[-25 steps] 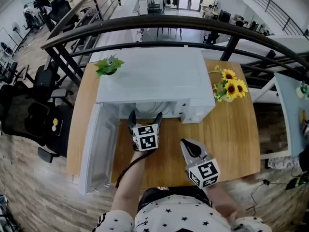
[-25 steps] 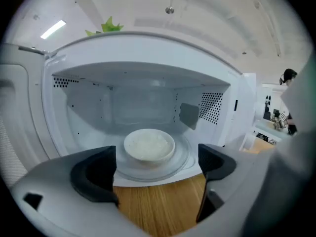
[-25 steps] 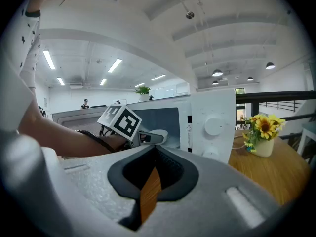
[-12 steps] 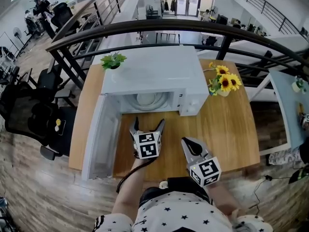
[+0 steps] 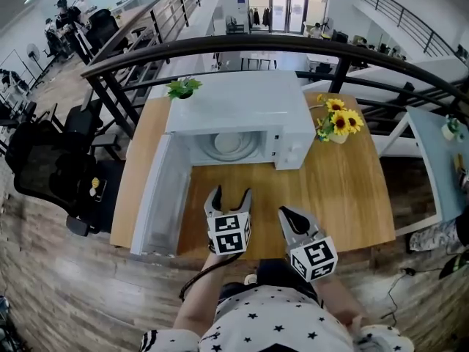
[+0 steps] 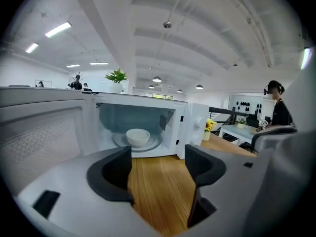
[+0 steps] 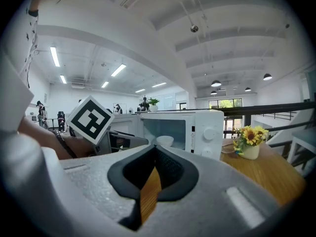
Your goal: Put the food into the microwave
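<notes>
1. Bench [image 5: 344, 196]: wooden top that carries everything listed below.
2. Microwave [image 5: 234, 101]: white, set toward the far edge of the bench, cavity facing the person.
3. Microwave door [image 5: 157, 196]: swung fully open to the left of the cavity.
4. Left gripper [image 5: 231, 193]: hovers above the bench in front of the open cavity and well apart from it. Its jaws are spread and have just been closing, with nothing between them but bare wood.
5. Right gripper [image 5: 289, 215]: just beside the left one, over the near bench edge. Its jaw tips are pressed together and hold nothing.
6. Sunflowers in a vase [image 5: 337, 123]: on the bench, just right of the microwave.
7. Potted plant [image 5: 183, 88]: on the microwave's top, at the far left corner.
8. White bowl [image 6: 138, 136]: the task's food vessel, upright on the turntable inside the cavity. Its contents cannot be made out.

Status: the placing looks done, since the bowl is inside and both grippers are empty. The open door probably remains to be shut.
</notes>
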Motion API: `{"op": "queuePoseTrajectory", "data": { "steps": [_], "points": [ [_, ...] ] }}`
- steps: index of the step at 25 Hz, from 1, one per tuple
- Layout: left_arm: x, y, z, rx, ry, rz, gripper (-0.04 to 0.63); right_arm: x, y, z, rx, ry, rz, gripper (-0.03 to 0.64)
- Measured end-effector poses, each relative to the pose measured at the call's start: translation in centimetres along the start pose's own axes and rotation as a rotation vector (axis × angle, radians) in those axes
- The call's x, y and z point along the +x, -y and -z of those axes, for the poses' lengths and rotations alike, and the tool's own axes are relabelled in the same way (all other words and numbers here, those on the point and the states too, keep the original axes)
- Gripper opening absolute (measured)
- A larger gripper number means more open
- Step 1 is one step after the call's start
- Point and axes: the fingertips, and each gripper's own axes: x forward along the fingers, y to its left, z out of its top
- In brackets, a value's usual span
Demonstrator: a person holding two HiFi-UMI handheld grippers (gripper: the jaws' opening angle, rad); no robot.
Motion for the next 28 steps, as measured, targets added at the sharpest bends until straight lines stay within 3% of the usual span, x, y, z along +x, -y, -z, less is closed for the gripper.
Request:
{"op": "queuePoseTrajectory", "data": {
  "steps": [5, 17, 28],
  "points": [
    [-3.8, 0.8, 0.4, -0.017, 0.027, 0.009, 0.239, -1.1, -1.0, -0.2, -0.002, 0.019, 0.003, 0.005],
    [-9.8, 1.1, 0.7, -0.03, 0.084, -0.009, 0.051, -3.0, -2.5, 0.2, -0.009, 0.039, 0.003, 0.005],
    [-11.8, 1.1, 1.1, -0.036, 0.104, 0.011, 0.005, -3.5, -3.3, 0.8, 0.001, 0.03, 0.0, 0.005]
  ]
}}
